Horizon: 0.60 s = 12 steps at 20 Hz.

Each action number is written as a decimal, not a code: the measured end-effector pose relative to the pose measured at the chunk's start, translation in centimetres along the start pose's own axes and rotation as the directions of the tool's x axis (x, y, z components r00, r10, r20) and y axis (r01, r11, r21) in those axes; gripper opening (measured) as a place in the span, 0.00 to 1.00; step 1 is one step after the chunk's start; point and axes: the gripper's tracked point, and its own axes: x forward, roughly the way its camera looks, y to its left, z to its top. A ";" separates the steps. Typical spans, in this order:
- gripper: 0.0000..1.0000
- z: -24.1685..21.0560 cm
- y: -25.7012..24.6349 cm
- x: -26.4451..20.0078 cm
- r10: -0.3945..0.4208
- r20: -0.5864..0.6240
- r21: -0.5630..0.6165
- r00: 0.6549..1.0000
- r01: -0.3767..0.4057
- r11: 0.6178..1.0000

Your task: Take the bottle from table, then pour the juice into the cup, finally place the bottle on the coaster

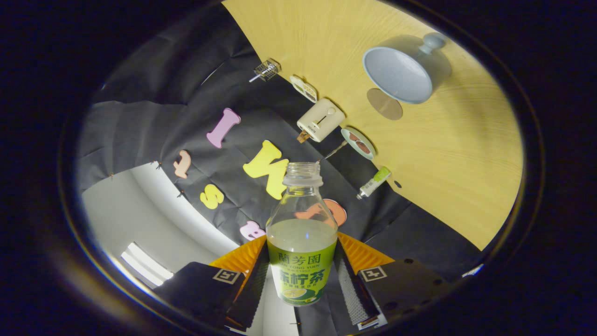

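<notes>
We hold the uncapped clear plastic juice bottle [301, 242] clenched between our jaws, tilted, lining its mouth toward the pale blue cup [396, 74] for pouring.

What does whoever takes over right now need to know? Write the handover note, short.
Tool: shut on the bottle, both fingers pressing its labelled body; the bottle is lifted off the table and the view is tilted.
Bottle: cap off, juice still up to about its shoulder.
Cup: on the wooden table, beyond the bottle mouth, looks empty.
Coaster: round, on the table right beside the cup, bare.
Done: bottle taken.
Left: bring the mouth over the cup and pour, then stand the bottle on the coaster.
</notes>
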 end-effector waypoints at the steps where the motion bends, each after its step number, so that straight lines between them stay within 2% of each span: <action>1: 0.78 -0.2 0.1 0.0 0.004 -0.002 0.011 1.000 -0.004 1.000; 5: 0.78 -0.7 1.6 0.0 0.033 -0.001 0.041 0.999 -0.032 0.999; 10: 0.78 -1.2 4.6 0.0 0.115 0.003 0.134 0.993 -0.115 0.984; 12: 0.78 -1.2 4.6 0.1 0.104 0.007 0.135 0.994 -0.105 0.985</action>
